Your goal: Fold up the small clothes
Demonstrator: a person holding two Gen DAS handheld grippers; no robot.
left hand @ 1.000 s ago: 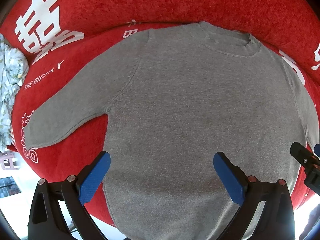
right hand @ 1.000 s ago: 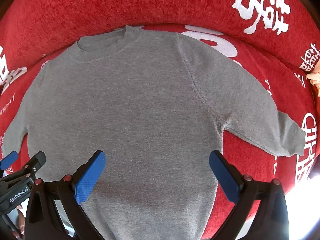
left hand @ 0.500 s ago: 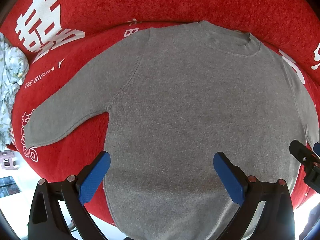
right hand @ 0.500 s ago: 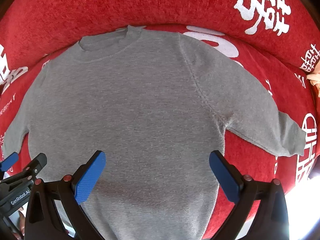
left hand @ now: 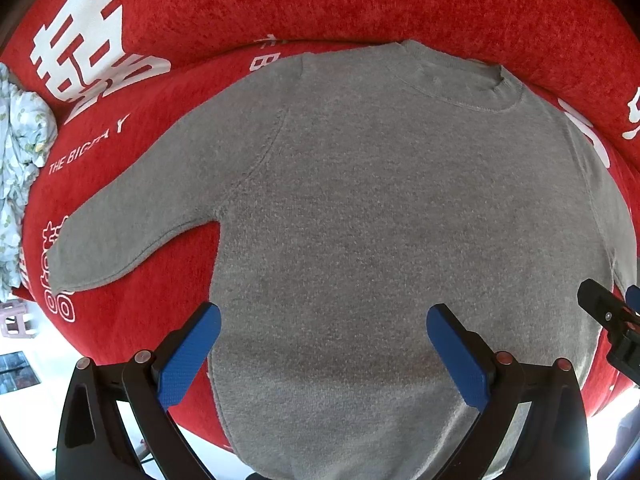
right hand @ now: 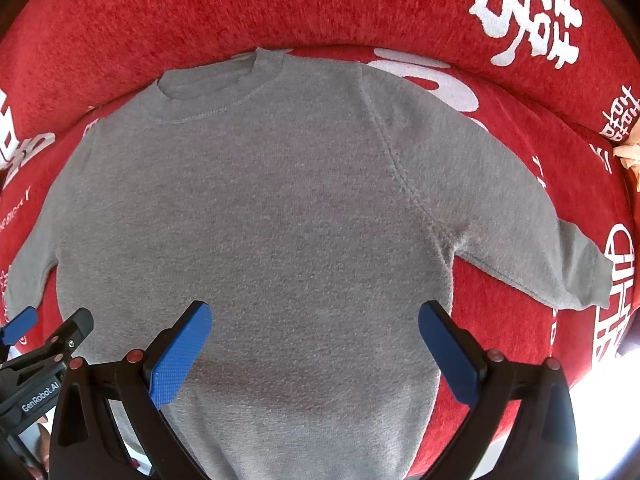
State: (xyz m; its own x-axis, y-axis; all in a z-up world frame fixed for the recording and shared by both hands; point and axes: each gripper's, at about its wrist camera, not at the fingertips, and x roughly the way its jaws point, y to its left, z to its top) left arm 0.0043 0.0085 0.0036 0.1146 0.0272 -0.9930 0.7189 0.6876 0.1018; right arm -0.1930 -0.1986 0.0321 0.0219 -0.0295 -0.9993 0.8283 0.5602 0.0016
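A grey sweater (left hand: 360, 220) lies spread flat, neck at 12 o'clock, on a red sofa cover (left hand: 360, 4) printed with large white characters and the readable words "THE BIG" (the rest hides under a sleeve). The left tool (left hand: 320, 344) hovers over the hem, jaws wide, gripping nothing. The right tool (right hand: 316, 344) hangs likewise, wide and empty. "GenRobot.AI" is printed on the left tool's body at 8 o'clock in the right view. A pale floral cloth (left hand: 18, 168) sits at 9 o'clock.
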